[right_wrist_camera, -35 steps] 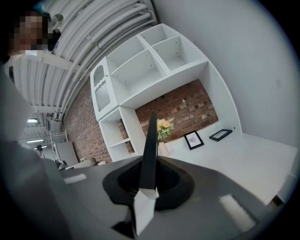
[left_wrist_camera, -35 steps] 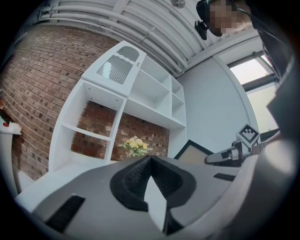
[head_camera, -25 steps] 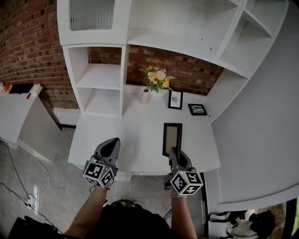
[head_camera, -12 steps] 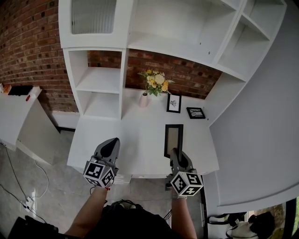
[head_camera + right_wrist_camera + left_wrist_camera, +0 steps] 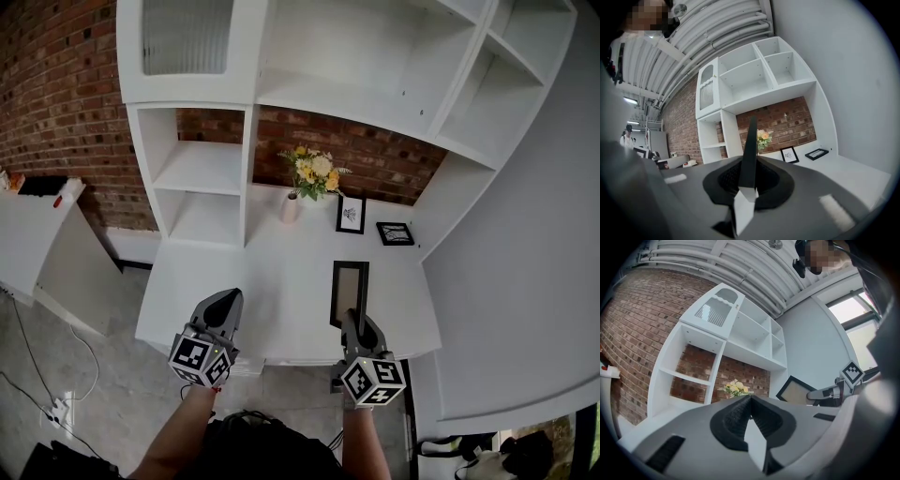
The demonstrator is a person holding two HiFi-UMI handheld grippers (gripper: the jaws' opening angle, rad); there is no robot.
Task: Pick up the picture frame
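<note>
The picture frame [image 5: 349,292] is black with a beige middle. My right gripper [image 5: 352,317] is shut on its near end and holds it out over the front of the white desk [image 5: 272,281]. In the right gripper view the picture frame [image 5: 750,140] stands edge-on between the pads. From the left gripper view, the picture frame [image 5: 800,391] shows tilted in the right gripper [image 5: 824,393]. My left gripper [image 5: 226,305] hovers at the desk's front left, shut with nothing between its pads [image 5: 740,411].
At the back of the desk stand a vase of yellow flowers [image 5: 307,178], a small upright picture [image 5: 351,214] and another small frame lying flat [image 5: 395,233]. White shelves [image 5: 202,169] rise behind. A low white cabinet [image 5: 42,234] stands left. A person [image 5: 628,136] stands far off.
Only the head view has shifted slightly. Both grippers and the held frame keep their places.
</note>
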